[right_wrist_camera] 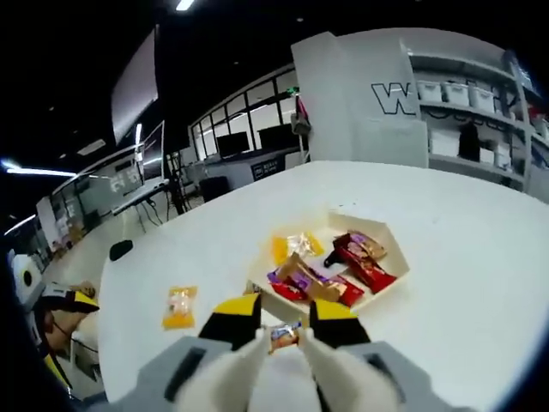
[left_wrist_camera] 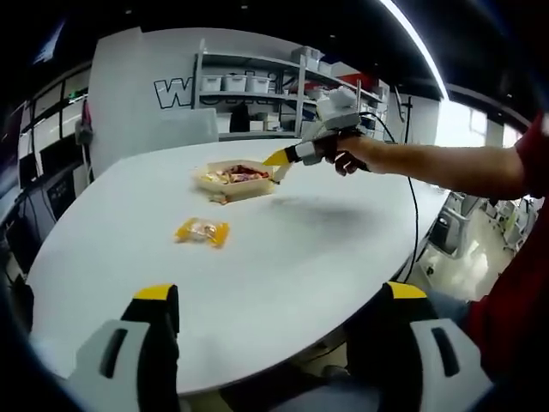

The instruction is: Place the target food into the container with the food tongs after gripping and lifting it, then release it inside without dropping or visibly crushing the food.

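Several wrapped snacks already lie in the container (right_wrist_camera: pixel 390 257), a shallow six-sided tray on the white counter (right_wrist_camera: pixel 480 257). In the right gripper view the right claw (right_wrist_camera: pixel 286 319) hangs at the tray's near edge, with a small wrapped candy (right_wrist_camera: pixel 284 335) pinched by the tong tips between its closed-in jaws. That piece is lifted but not yet released inside. One yellow packet (left_wrist_camera: pixel 202 230) waits on the counter, near the tray. The left claw (left_wrist_camera: pixel 279 300) is spread wide, holding nothing.

White table (left_wrist_camera: pixel 283 257), wall shelving (left_wrist_camera: pixel 257 81)
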Available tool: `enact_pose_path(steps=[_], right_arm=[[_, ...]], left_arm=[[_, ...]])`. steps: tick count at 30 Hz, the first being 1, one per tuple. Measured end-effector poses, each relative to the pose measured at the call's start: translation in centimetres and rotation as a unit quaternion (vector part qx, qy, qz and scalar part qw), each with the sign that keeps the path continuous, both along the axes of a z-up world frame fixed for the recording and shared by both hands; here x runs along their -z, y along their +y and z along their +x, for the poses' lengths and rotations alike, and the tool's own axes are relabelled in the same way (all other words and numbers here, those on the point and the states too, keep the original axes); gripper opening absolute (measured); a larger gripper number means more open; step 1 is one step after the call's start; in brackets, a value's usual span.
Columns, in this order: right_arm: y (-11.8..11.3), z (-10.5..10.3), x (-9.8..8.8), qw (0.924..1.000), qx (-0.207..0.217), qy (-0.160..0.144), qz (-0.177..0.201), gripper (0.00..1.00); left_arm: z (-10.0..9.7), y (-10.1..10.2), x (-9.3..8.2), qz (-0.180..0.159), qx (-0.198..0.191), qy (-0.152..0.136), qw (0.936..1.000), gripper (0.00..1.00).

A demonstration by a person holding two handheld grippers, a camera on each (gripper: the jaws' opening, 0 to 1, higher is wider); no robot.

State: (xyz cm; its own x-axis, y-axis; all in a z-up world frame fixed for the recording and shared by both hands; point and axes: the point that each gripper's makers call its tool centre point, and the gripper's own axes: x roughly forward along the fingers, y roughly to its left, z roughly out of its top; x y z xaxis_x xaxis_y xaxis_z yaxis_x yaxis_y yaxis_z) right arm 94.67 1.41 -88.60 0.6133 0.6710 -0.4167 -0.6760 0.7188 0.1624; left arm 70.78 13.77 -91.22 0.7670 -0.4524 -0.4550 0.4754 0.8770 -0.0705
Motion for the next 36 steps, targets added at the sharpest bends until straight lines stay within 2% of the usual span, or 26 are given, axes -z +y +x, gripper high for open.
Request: enact_pose_path(steps=[11,16,18,20,27,36], right_arm=[[0.0,1.3,-3.1,0.9996,-0.001,-0.028,-0.007,0.17],[0.1,2.7,-4.6,0.9992,0.001,-0.038,-0.012,0.17],[0.2,3.1,-5.7,0.9991,0.003,-0.042,-0.003,0.16],[0.4,3.5,-6.1,0.9987,0.003,-0.049,-0.012,0.16],[0.8,3.7,-6.4,0.9987,-0.001,-0.051,-0.01,0.17],[0.4,3.1,-4.9,0.9993,-0.003,-0.035,-0.01,0.18]], left_arm=[[-0.1,0.1,-0.2,-0.002,-0.002,-0.004,1.0,0.96],[-0.1,0.2,-0.2,-0.002,-0.002,-0.003,1.0,0.95],[-0.1,0.3,-0.2,0.0,-0.003,-0.004,1.0,0.96],[0.0,0.4,-0.3,-0.003,-0.005,-0.005,1.0,0.96],[0.0,0.6,-0.2,-0.003,-0.007,-0.003,1.0,0.95],[-0.1,0.7,-0.2,-0.003,-0.008,-0.004,1.0,0.95]])
